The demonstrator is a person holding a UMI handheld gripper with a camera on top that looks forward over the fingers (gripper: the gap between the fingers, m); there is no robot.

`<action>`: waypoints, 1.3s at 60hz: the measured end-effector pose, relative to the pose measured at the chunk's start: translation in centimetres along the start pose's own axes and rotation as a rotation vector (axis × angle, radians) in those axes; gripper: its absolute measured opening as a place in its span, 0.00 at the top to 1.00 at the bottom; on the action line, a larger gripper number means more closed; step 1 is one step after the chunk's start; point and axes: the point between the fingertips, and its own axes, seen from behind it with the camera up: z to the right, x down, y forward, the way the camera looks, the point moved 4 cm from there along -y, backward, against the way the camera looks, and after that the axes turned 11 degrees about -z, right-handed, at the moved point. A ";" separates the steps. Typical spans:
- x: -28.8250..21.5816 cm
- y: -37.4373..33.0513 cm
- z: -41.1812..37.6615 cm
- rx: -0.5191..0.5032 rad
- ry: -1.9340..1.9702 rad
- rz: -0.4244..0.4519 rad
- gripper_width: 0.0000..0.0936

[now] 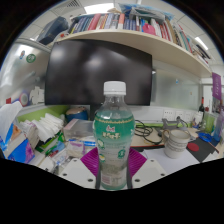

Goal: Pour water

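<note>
A clear plastic water bottle (114, 135) with a white cap and a green-and-white label stands upright between my fingers. My gripper (113, 166) is shut on it: the magenta pads (90, 160) press against its lower body from both sides. The bottle's base is hidden by the gripper body, so I cannot tell whether it rests on the desk. A white cup (176, 146) stands on the desk ahead and to the right of the bottle.
A large black monitor (100, 75) stands behind the bottle. A shelf of books (140, 25) runs above it. Boxes and packets (35, 135) crowd the desk to the left. Cables and small items (160, 128) lie to the right.
</note>
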 end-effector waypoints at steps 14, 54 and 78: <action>-0.7 0.5 0.0 -0.095 0.146 -0.048 0.66; -12.6 -0.5 10.9 -0.975 1.741 -0.359 0.67; -12.4 1.7 14.7 -1.054 2.061 -0.372 0.67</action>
